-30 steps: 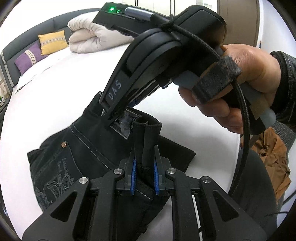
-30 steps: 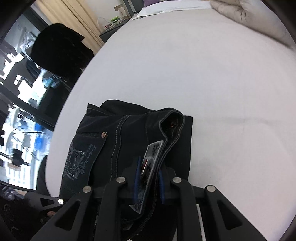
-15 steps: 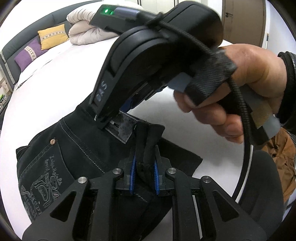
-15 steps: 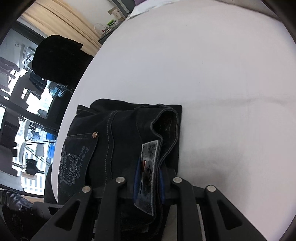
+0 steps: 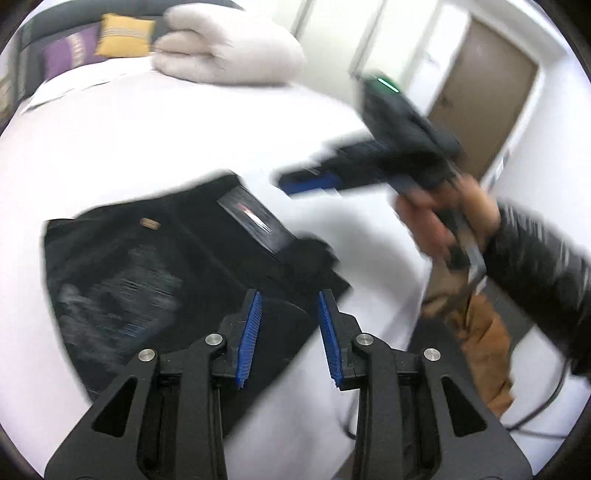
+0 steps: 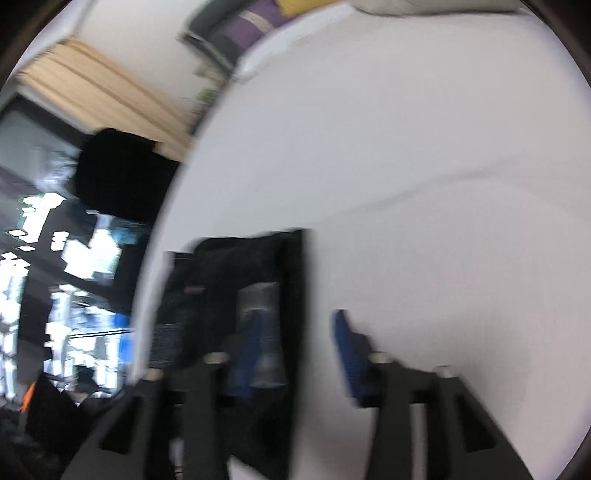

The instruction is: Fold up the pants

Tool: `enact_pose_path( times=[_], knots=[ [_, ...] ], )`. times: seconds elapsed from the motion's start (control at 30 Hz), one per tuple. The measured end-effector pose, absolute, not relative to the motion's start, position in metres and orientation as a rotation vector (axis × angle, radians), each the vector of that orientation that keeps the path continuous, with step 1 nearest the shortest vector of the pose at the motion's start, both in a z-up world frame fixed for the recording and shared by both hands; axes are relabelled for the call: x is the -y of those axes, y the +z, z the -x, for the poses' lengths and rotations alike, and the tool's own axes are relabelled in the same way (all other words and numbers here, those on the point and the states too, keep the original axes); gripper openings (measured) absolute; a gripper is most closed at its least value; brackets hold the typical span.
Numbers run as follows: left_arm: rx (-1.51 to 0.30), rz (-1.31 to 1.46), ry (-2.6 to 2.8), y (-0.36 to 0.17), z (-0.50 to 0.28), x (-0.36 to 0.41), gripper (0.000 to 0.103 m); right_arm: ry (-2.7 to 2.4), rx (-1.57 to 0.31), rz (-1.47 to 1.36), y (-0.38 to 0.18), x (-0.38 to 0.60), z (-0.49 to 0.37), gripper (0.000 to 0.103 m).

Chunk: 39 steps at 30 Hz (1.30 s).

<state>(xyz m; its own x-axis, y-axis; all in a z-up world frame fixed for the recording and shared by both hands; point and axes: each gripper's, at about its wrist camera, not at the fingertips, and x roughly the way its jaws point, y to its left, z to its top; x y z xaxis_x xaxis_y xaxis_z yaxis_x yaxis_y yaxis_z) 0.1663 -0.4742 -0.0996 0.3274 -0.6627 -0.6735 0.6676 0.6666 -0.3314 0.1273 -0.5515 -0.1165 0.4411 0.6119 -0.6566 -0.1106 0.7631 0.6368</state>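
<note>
The black jeans [image 5: 166, 273] lie folded in a flat stack on the white bed, with the waistband label [image 5: 255, 218] facing up. My left gripper [image 5: 290, 325] is open and empty, just above the stack's near right corner. My right gripper [image 6: 299, 343] is open and empty; in the right wrist view the jeans [image 6: 236, 280] lie under its left finger. In the left wrist view the right gripper [image 5: 369, 170] is lifted above the bed to the right of the jeans, blurred by motion.
A folded cream duvet [image 5: 225, 55] and yellow and purple cushions [image 5: 122, 35] lie at the far end of the bed [image 5: 166, 129]. The bed's edge runs to the right, with brown clothing [image 5: 484, 343] below it. A dark chair [image 6: 118, 173] stands beyond the left edge.
Both grippers have opened and let go of the jeans' waistband. The jeans now lie flat on the bed. The right gripper has swung up and away to the right.
</note>
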Motion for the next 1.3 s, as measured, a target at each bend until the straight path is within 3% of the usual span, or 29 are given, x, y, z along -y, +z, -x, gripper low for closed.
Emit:
enact_pose_path(
  times=[0.07, 0.33, 0.43, 0.6, 0.9, 1.13, 1.17, 1.23, 1.3],
  knots=[
    [-0.896, 0.081, -0.861, -0.107, -0.205, 0.454, 0.03, 0.591, -1.0, -0.547, -0.106, 0.528, -0.125, 0.01],
    [-1.082, 0.549, -0.924, -0.165, -0.338, 0.403, 0.029, 0.727, -1.118, -0.727, -0.16, 0.505, -0.178, 0.009],
    [-1.068, 0.584, -0.948, -0.179, -0.333, 0.395, 0.028, 0.661, -1.199, -0.791, -0.195, 0.515, -0.19, 0.0],
    [-1.033, 0.531, -1.1, -0.181, -0.295, 0.397, 0.028, 0.739, -1.166, -0.886, -0.206, 0.529, -0.168, 0.0],
    [-1.067, 0.467, -1.183, -0.189, -0.237, 0.381, 0.028, 0.785, -1.179, -0.793, -0.19, 0.53, -0.1, 0.002],
    [-1.097, 0.499, -1.16, -0.22, -0.264, 0.392, 0.028, 0.717, -1.168, -0.794, -0.194, 0.53, -0.09, 0.0],
    [-1.096, 0.494, -1.152, -0.215, -0.266, 0.393, 0.026, 0.71, -1.152, -0.807, -0.197, 0.531, -0.09, 0.0],
    [-1.102, 0.499, -1.119, -0.224, -0.272, 0.395, 0.012, 0.708, -1.117, -0.812, -0.201, 0.536, -0.089, 0.0],
    [-1.115, 0.535, -1.105, -0.234, -0.282, 0.393, 0.007, 0.713, -1.078, -0.807, -0.201, 0.535, -0.088, 0.0]
  ],
)
